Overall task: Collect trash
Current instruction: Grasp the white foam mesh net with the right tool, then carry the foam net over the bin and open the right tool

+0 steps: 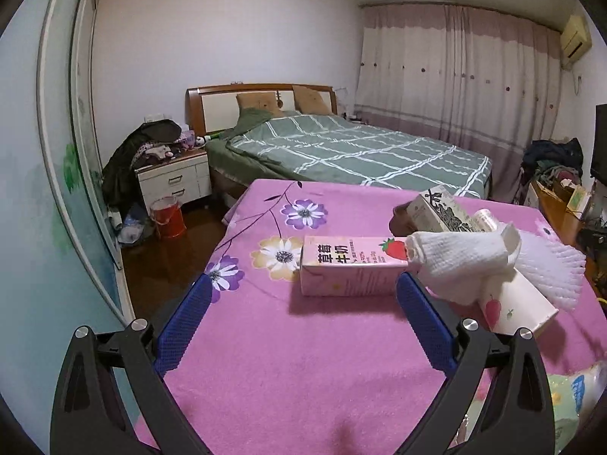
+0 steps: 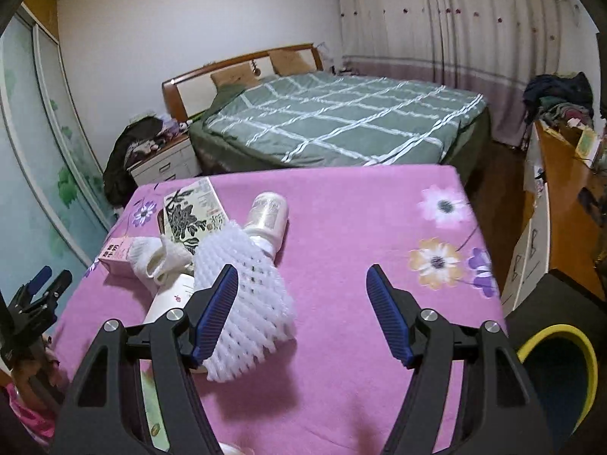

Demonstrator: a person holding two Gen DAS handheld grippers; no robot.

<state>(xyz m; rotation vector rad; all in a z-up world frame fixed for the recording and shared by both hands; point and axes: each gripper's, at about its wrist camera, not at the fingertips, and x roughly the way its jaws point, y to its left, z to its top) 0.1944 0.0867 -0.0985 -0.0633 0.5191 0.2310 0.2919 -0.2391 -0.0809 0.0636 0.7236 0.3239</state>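
Note:
A heap of trash lies on a pink flowered table (image 1: 303, 341). A pink strawberry milk carton (image 1: 353, 267) lies on its side. A crumpled white tissue (image 1: 455, 265) rests on a white paper cup (image 1: 519, 303). A white foam net (image 2: 246, 303) lies beside them, with a black-and-white patterned carton (image 2: 193, 208) and a small plastic bottle (image 2: 267, 216) behind. My left gripper (image 1: 303, 292) is open, just short of the milk carton. My right gripper (image 2: 301, 284) is open above the table, its left finger against the foam net.
A yellow-rimmed bin (image 2: 561, 371) stands off the table's right edge. A green bed (image 1: 341, 151) lies beyond the table, with a nightstand (image 1: 174, 178) and a red bucket (image 1: 167, 216) on the floor at left. A wooden desk (image 2: 565, 189) is at right.

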